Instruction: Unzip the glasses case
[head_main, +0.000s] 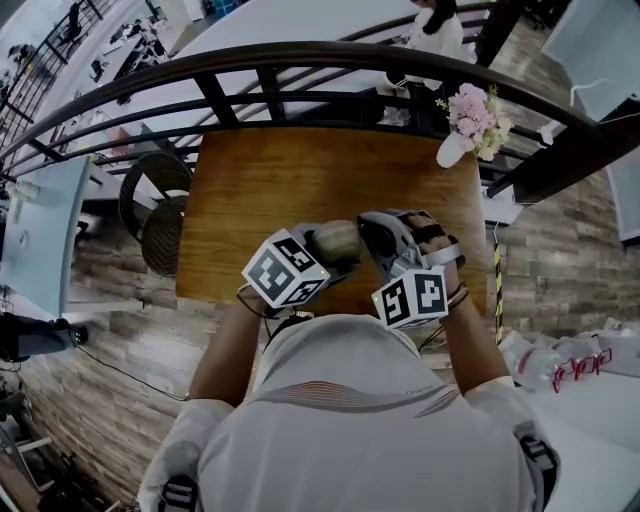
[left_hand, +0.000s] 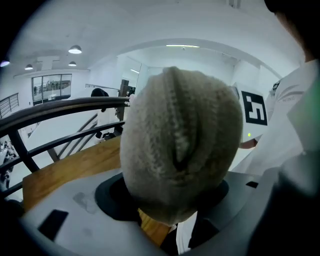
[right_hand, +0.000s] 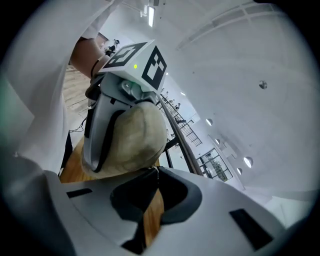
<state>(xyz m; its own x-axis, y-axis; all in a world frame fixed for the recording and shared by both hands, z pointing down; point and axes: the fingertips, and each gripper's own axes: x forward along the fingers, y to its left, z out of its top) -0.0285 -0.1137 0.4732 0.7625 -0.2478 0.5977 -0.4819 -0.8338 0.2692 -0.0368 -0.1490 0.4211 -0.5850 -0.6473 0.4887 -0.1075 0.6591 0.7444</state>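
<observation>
The glasses case (head_main: 335, 240) is a beige fuzzy pouch held just above the wooden table (head_main: 300, 170), near its front edge. My left gripper (head_main: 322, 258) is shut on it, jaws standing wide on its two sides. In the left gripper view the case (left_hand: 180, 150) fills the middle, with its zipper seam (left_hand: 175, 125) running down and a short gap parted in it. My right gripper (head_main: 368, 238) meets the case's right end. In the right gripper view its jaws (right_hand: 152, 175) are shut on the small zipper pull (right_hand: 156, 169) at the case (right_hand: 137, 140) edge; a left finger (right_hand: 97, 135) presses the side.
A white vase of pink flowers (head_main: 470, 125) stands at the table's far right corner. A dark curved railing (head_main: 300, 60) runs beyond the table. Round stools (head_main: 160, 210) stand at its left, and plastic bags (head_main: 570, 360) lie on the floor at the right.
</observation>
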